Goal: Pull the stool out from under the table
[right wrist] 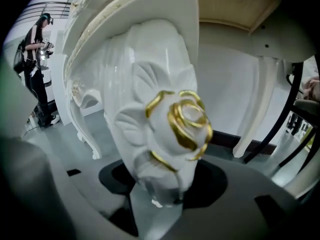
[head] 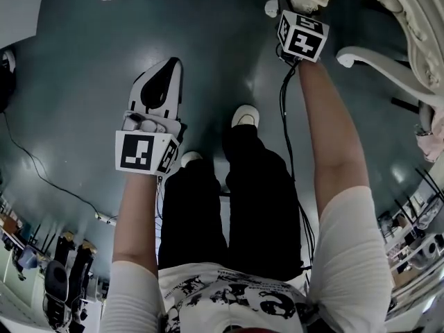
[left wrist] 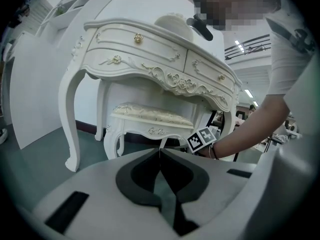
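Between the spread jaws of the right gripper point(right wrist: 162, 186) stands the stool point(right wrist: 165, 109) (left gripper point(left wrist: 160, 153) closed)

My head camera looks steeply down at the floor point(head: 229, 61) short of the stool point(left wrist: 150, 118). My left tool point(left wrist: 160, 154) carries a camera facing the stool from well back; the one on my right tool point(right wrist: 164, 204) sits almost against its leg point(right wrist: 165, 119). Both show the stool.

It looked like a staged room set inside a large hall or lab, not a home. An ornate white dressing table point(left wrist: 160, 59) and matching stool point(left wrist: 150, 121) stood against bare white partition panels point(left wrist: 40, 84). Strip lights point(left wrist: 240, 46) showed at the right of the left gripper view. A cable point(head: 41, 175) trailed over the dark floor point(head: 83, 68). Another person point(right wrist: 36, 59) stood at the upper left of the right gripper view.
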Demonstrator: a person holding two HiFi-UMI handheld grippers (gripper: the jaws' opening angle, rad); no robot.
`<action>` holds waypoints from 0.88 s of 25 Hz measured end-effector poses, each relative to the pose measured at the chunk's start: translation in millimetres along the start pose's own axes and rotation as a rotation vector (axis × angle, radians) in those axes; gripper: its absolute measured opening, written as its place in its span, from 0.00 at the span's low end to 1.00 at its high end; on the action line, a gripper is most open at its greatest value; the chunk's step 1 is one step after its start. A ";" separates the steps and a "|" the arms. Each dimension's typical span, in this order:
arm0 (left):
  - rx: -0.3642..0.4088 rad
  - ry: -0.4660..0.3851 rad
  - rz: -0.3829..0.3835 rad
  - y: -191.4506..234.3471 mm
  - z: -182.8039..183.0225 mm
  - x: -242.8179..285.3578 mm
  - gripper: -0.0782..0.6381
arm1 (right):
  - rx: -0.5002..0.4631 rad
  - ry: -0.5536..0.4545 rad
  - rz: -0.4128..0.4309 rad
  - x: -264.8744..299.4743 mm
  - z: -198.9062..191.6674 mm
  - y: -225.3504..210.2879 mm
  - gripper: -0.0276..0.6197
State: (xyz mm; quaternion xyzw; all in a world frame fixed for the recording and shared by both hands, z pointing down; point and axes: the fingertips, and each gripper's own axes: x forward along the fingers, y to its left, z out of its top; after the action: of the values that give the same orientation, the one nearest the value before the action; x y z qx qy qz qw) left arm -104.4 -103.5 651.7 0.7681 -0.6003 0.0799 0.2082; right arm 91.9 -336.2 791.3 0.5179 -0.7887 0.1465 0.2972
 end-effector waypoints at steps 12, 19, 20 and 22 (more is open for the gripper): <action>-0.025 0.002 -0.024 -11.2 7.8 -11.9 0.14 | -0.009 0.078 0.019 -29.1 -21.8 17.0 0.39; -0.013 0.036 -0.053 -24.7 -1.8 -48.1 0.14 | -0.021 0.114 0.036 -74.4 -61.2 33.1 0.39; -0.010 0.039 -0.054 -24.8 -3.1 -54.2 0.14 | -0.025 0.120 0.042 -81.4 -67.2 36.6 0.39; -0.005 0.041 -0.057 -24.9 -3.7 -66.3 0.14 | -0.031 0.134 0.052 -95.9 -80.4 45.2 0.39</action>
State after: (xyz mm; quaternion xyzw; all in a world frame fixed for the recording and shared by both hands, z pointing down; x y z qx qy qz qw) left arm -97.8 -38.2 624.8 0.7826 -0.5739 0.0880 0.2245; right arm 104.0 -203.9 798.0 0.4815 -0.7825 0.1763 0.3533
